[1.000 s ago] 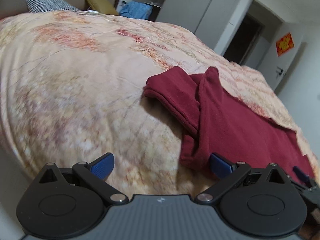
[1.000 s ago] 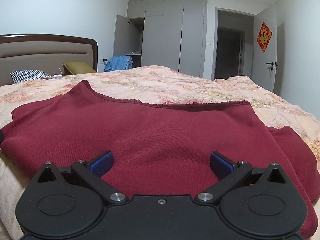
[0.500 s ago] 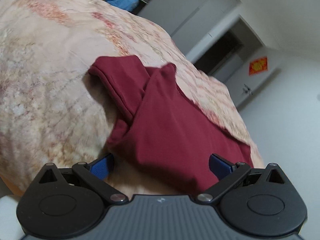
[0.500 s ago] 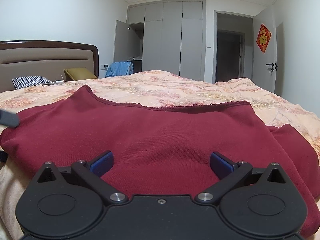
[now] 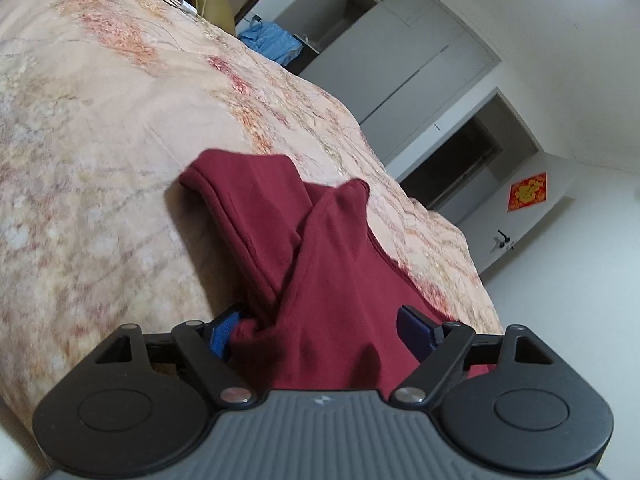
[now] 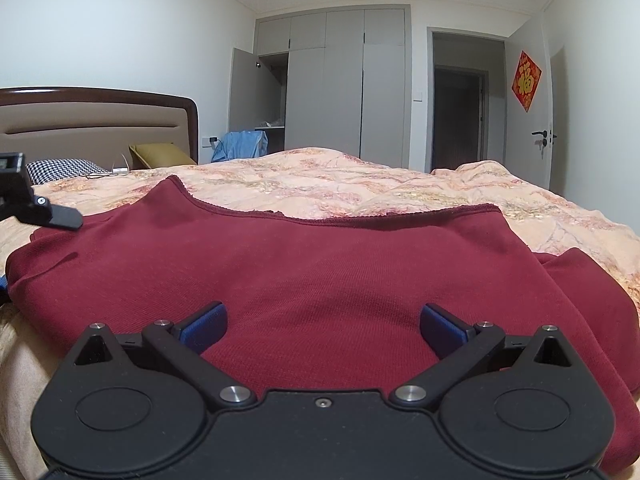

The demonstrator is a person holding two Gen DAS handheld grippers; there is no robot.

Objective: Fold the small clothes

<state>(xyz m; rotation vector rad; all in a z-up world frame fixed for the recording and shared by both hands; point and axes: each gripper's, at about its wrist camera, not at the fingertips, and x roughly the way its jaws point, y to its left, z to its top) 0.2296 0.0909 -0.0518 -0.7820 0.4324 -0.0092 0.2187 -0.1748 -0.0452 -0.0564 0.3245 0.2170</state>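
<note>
Left wrist view: left tongs [image 5: 320, 326], just narrowing, straddle the red garment's [image 5: 332, 280] bunched edge near the bed [image 5: 100, 160] side. Right tongs [image 6: 323, 326] gape wide over flat cloth.

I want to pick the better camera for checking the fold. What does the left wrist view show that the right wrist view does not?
Only the left wrist view: the folded-over sleeve and the left gripper, jaws just closing around bunched cloth. Only the right wrist view: the garment's flat body with its far hem, and the open right gripper over it. Both: the red garment, quilt, wardrobe and door sign.
</note>
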